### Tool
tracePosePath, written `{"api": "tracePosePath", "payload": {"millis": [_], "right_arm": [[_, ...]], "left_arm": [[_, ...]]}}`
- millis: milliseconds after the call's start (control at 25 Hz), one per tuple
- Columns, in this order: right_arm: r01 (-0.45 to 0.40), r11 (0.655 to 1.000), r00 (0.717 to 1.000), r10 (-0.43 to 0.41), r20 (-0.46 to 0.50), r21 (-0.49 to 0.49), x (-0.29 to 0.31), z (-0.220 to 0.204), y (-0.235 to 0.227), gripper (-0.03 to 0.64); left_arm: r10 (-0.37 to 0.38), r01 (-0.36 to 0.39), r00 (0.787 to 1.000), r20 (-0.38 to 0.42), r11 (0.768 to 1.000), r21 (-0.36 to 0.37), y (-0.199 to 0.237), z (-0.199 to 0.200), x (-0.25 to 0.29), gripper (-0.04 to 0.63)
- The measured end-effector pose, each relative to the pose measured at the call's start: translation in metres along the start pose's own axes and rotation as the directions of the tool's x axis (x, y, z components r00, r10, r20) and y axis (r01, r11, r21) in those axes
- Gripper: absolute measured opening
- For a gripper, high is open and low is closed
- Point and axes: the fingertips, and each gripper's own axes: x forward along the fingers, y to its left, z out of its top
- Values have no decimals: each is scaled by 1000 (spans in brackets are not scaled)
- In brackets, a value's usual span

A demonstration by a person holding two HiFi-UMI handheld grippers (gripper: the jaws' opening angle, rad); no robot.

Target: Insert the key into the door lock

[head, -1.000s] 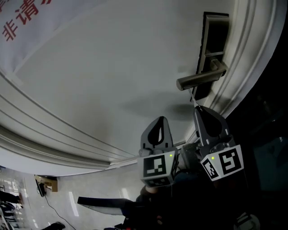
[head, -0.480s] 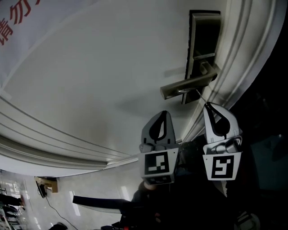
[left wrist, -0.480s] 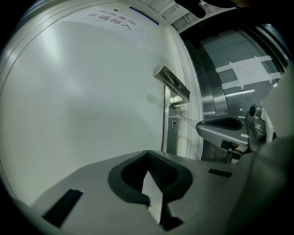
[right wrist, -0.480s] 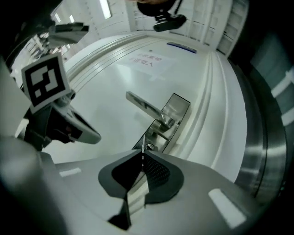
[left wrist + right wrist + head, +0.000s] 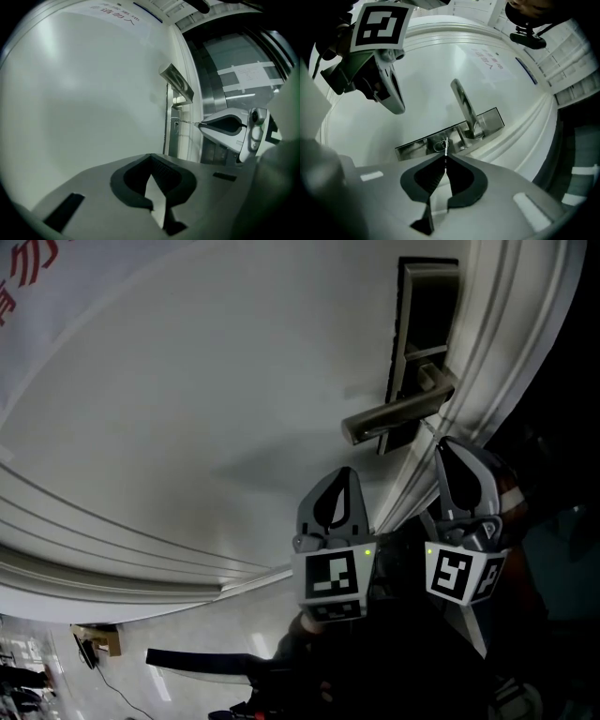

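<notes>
- Right gripper [image 5: 446, 158]: jaws pressed together on the key [image 5: 446, 149], pinching its near end. The thin blade sticks out past the fingertips toward the door.
- Key tip sits at the round lock cylinder [image 5: 437, 146] in the metal lock plate [image 5: 415, 144]. It looks to be touching the keyhole, but I can't tell how deep it is, if it is in at all.
- Left gripper view agrees: the blade spans the short gap between the right gripper's tip and the plate.
- Lock plate is on the far right edge of the white door [image 5: 187, 409], just beside the moulded door frame [image 5: 511, 352].
- Lever handle [image 5: 394, 413] projects from the plate toward the left. The cylinder is on the plate on the near side of the lever, and the key is clear of the lever.
- Left gripper [image 5: 151, 160]: jaws closed tip to tip with nothing between them.
- It hangs off the door to the left of the right gripper and on the near side of the lever, touching neither lock nor key.
- In head view both marker cubes sit side by side, with the left one [image 5: 330, 579] slightly nearer.
- Red characters on a white sheet [image 5: 33, 263] are at the far left of the door.
</notes>
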Motion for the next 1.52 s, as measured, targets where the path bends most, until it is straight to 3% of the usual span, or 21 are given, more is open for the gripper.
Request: {"api": "tracePosePath", "payload": {"millis": [160,600,1520], "right_arm": [[0,998,999,-3,-47,-59,2,-5,3,12],[-1,995,994,-10,-109,-96,6,-10,5,12],[-26,984,984,-6,-178,-175,16,-3,3,12]], "left_arm": [[-27,27,1000,-5,1000,-9,-1,-4,3,0],[-89,88,995,-36,996,-32,-13,-16,15,0],[-128,128,990,-68,992,2,-15,-29,25,0]]}}
